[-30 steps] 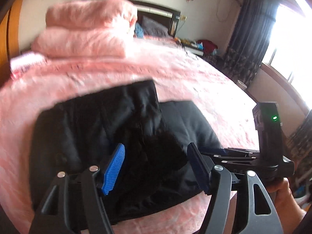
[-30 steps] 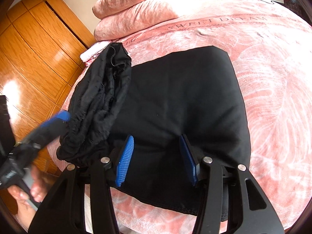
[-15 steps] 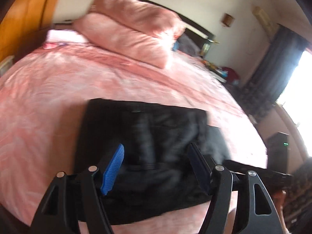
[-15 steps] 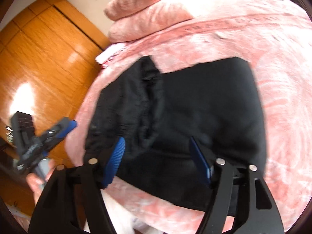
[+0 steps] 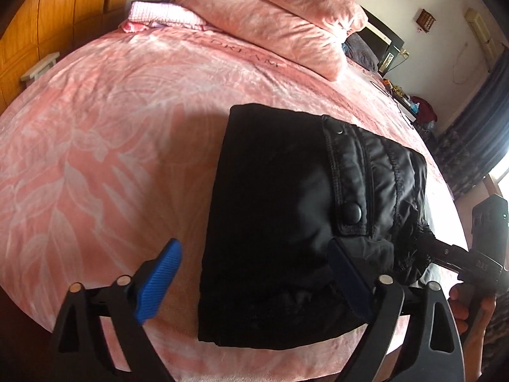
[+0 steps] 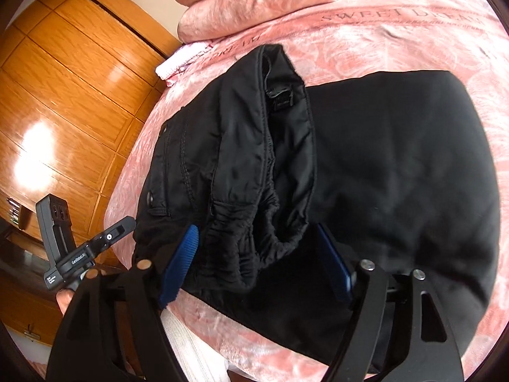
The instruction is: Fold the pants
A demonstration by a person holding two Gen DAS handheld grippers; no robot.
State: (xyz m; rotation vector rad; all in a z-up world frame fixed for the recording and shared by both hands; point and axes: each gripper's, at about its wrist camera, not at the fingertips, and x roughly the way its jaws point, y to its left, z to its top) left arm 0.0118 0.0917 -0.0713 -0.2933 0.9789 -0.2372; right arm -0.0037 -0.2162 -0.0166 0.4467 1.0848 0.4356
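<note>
**Pants folded, both grips released**

On the pink plush bedspread (image 5: 111,133) lie the black padded pants (image 5: 273,210), folded into a compact block near the bed's edge; my left gripper (image 5: 254,283) and right gripper (image 6: 257,264) have just been opening, wide now, gripping nothing; waistband uppermost, presumably for inspection.

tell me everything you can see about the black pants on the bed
The black pants lie folded into a compact stack on the pink bedspread. The fabric looks slightly shiny, with stitched seams, a snap button on a pocket flap and a gathered elastic waistband bunched on top, gaping open. Both tongs stand open around its near edge, gripping nothing.
</note>
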